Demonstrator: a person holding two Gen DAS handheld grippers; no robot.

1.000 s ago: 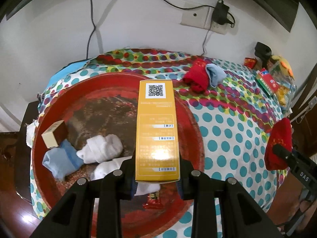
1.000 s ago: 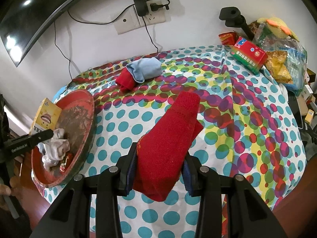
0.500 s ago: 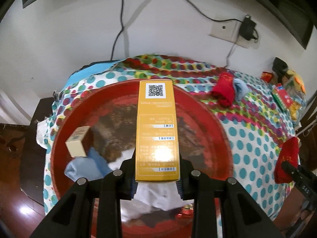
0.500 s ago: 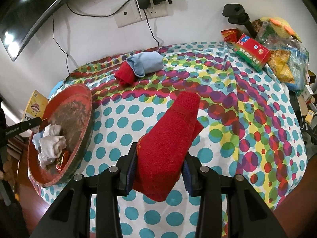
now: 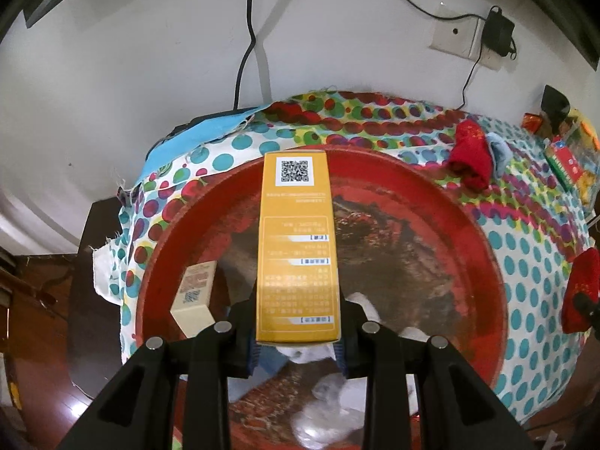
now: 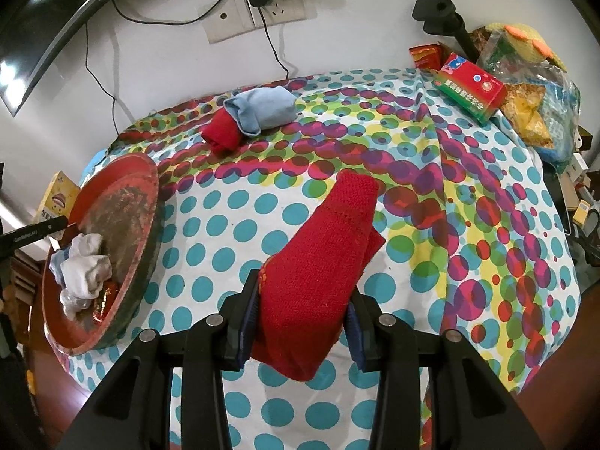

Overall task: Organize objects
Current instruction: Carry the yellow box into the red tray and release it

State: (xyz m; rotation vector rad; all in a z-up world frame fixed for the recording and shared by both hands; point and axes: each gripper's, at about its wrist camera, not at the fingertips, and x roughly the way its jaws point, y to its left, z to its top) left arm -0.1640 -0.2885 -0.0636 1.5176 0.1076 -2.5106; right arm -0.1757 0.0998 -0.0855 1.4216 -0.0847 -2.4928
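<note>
A: Where does the left wrist camera look from?

B: From close above the red tray (image 5: 483,247), looking steeply down and toward the wall.

A: And the right wrist one?

B: It looks down too, from farther away. The red tray (image 6: 150,202) is at its left edge. Both views share the tray.

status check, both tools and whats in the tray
Left tool clamps yellow box over red tray. Right tool grips red sock. Tray holds white socks.
</note>
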